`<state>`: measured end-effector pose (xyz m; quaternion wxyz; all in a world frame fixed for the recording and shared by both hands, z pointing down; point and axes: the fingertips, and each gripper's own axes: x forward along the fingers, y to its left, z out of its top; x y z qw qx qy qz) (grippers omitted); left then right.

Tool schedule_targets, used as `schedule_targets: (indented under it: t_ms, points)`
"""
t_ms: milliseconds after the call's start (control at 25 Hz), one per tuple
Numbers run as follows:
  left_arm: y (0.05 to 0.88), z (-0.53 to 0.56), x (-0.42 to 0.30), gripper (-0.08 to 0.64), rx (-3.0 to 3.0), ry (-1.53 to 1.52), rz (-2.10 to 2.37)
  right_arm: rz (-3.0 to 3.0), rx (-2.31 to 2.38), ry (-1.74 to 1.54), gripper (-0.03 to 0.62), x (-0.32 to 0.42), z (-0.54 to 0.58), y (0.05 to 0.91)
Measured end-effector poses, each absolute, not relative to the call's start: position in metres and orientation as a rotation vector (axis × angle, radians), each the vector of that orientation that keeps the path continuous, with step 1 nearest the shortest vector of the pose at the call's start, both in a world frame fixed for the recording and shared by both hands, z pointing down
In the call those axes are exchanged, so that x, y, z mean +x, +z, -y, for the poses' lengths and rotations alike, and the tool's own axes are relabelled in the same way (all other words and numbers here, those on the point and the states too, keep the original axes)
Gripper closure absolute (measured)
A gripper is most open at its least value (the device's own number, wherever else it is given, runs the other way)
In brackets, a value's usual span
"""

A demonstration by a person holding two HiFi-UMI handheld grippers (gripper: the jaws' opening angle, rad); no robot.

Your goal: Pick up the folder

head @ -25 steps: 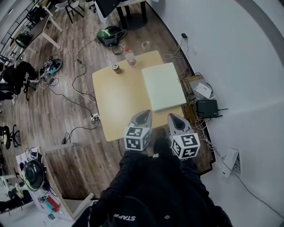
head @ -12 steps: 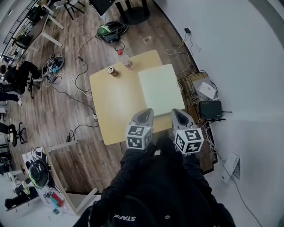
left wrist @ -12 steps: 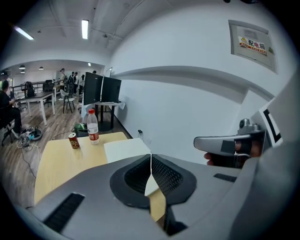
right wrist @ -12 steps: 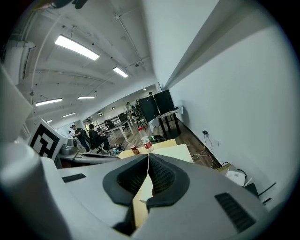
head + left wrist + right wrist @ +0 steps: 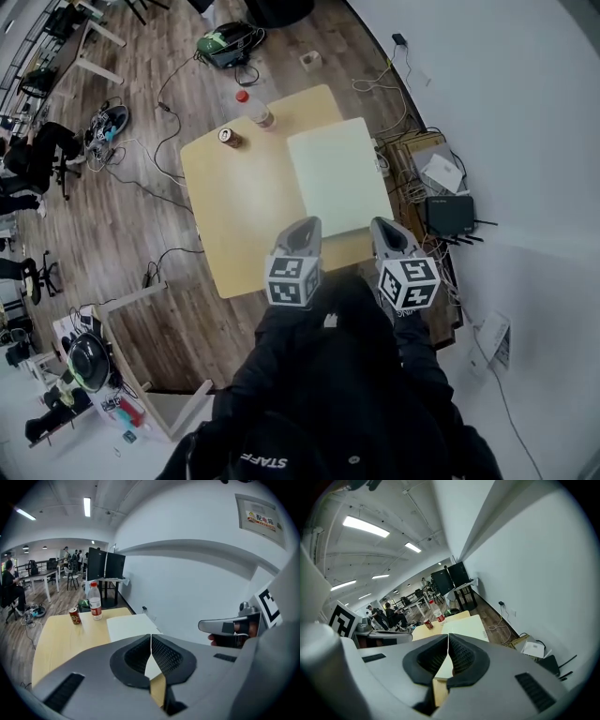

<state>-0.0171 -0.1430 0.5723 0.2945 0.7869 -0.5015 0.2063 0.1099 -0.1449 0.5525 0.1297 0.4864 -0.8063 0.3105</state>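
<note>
A pale green folder (image 5: 337,178) lies flat on the right half of a light wooden table (image 5: 239,216); it also shows as the folder (image 5: 127,626) in the left gripper view and the folder (image 5: 465,627) in the right gripper view. My left gripper (image 5: 302,232) hangs over the table's near edge, just left of the folder's near corner. My right gripper (image 5: 384,230) hovers by the folder's near right corner. Both are shut with nothing between the jaws, as the left gripper (image 5: 151,637) and the right gripper (image 5: 448,637) show in their own views.
A red can (image 5: 226,137) and a clear bottle (image 5: 257,112) with a red cap stand at the table's far side. Cables, a router (image 5: 450,214) and boxes lie on the floor by the right wall. Desks, chairs and people fill the room's left.
Both grippers have moved forward and down toward the table's near edge. The table and folder now sit closer beneath them.
</note>
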Motion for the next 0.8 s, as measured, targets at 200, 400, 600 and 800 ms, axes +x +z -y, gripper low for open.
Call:
schedule_targets:
  t_ms: [200,400,600,800]
  points:
    - [0.608,0.160,-0.017,0.525,2.061,0.588,1.309,2.272,1.415,0.955,0.568,0.123,0.159,0.593]
    - [0.647,0.163,-0.009,0.525,2.000,0.624,1.247,2.215,1.415,1.007,0.565,0.135,0.173,0.633]
    - [0.669,0.173,-0.004,0.525,1.989,0.627,1.235,2.216,1.379,1.058,0.515,0.143,0.188,0.667]
    - [0.690,0.190,0.000,0.525,1.989,0.601,1.240,2.228,1.346,1.119,0.466,0.153,0.208,0.703]
